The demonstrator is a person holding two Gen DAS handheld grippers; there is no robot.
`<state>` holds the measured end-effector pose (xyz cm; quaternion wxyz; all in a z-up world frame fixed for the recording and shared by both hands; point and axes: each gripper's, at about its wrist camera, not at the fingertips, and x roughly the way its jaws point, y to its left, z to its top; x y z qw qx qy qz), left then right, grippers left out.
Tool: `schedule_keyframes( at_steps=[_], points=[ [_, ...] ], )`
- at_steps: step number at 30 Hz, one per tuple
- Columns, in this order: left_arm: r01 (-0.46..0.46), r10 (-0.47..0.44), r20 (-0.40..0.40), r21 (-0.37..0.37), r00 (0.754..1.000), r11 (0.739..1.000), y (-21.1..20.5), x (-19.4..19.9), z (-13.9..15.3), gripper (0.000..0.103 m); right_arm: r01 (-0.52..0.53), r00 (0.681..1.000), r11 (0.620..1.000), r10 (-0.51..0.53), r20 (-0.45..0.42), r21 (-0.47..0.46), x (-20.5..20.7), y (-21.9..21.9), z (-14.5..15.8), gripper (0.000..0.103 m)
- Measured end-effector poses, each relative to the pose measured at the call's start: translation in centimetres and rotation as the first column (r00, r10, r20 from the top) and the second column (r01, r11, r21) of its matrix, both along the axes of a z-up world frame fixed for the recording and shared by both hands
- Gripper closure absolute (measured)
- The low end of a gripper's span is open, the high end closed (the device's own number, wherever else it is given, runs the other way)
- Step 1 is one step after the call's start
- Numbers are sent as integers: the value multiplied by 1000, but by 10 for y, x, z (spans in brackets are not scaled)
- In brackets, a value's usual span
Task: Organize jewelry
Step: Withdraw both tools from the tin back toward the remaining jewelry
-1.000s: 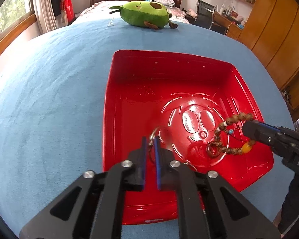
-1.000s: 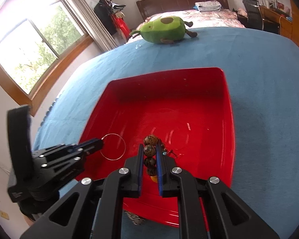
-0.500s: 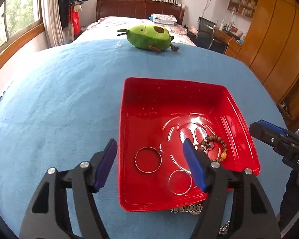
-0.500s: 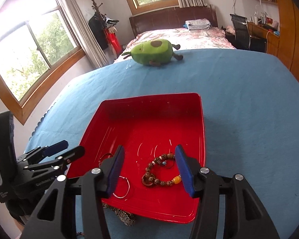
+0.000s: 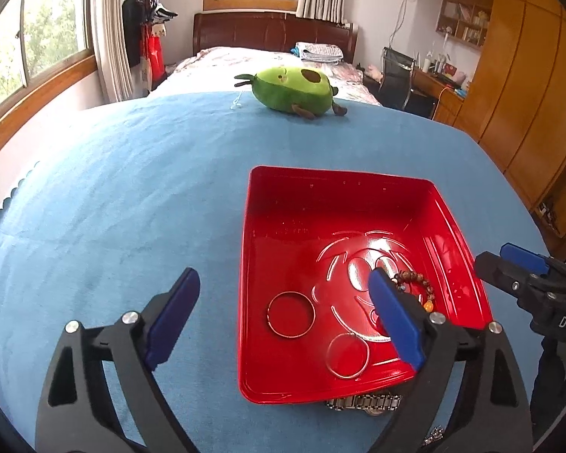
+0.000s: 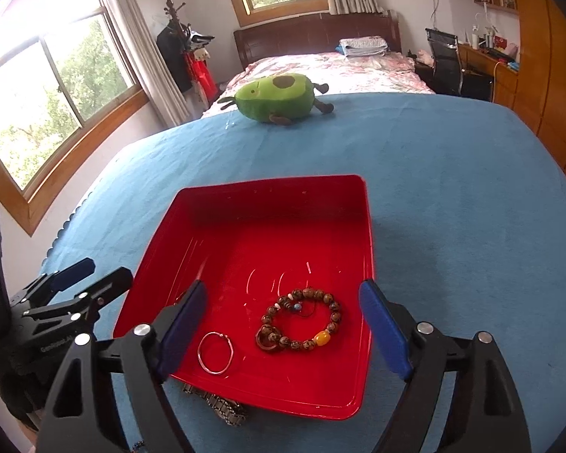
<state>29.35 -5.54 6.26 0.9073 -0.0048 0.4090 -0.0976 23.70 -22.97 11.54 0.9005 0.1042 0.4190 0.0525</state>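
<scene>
Both grippers, left (image 5: 283, 313) and right (image 6: 281, 326), jaws just spread wide, empty. Hoop (image 5: 291, 314) and bead bracelet (image 6: 302, 321) released, lying in tray (image 5: 302, 196) near end. Watch (image 5: 364, 403) outside near rim, likely next.

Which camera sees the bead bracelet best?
The right wrist view: the bead bracelet lies whole and unblocked in the red tray, yellow bead showing. In the left wrist view, only part of it shows; a blue pad of the left gripper hides the rest.
</scene>
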Motion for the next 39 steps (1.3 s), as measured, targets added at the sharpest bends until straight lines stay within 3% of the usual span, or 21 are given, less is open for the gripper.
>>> schedule_keyframes(
  at_steps=[9,18,26,33,39],
  points=[
    [2,-1,32,-8,999,1000,3,-14,15,11,-5,1000,1000,5,19,-9,-9,2,8,17],
    [-19,23,38,-107,999,994,19,-39,33,9,-58,996,998,57,72,13,-34,11,24,17],
    [7,-7,74,1,997,1000,19,-73,24,9,-78,991,997,77,113,4,-74,14,30,18],
    [29,-31,15,78,999,997,31,-104,-15,9,-83,995,997,83,58,-9,-113,13,-2,22],
    [104,-101,-28,136,994,985,36,-138,-40,9,-73,997,997,74,-5,22,-150,2,-34,28]
  ],
)
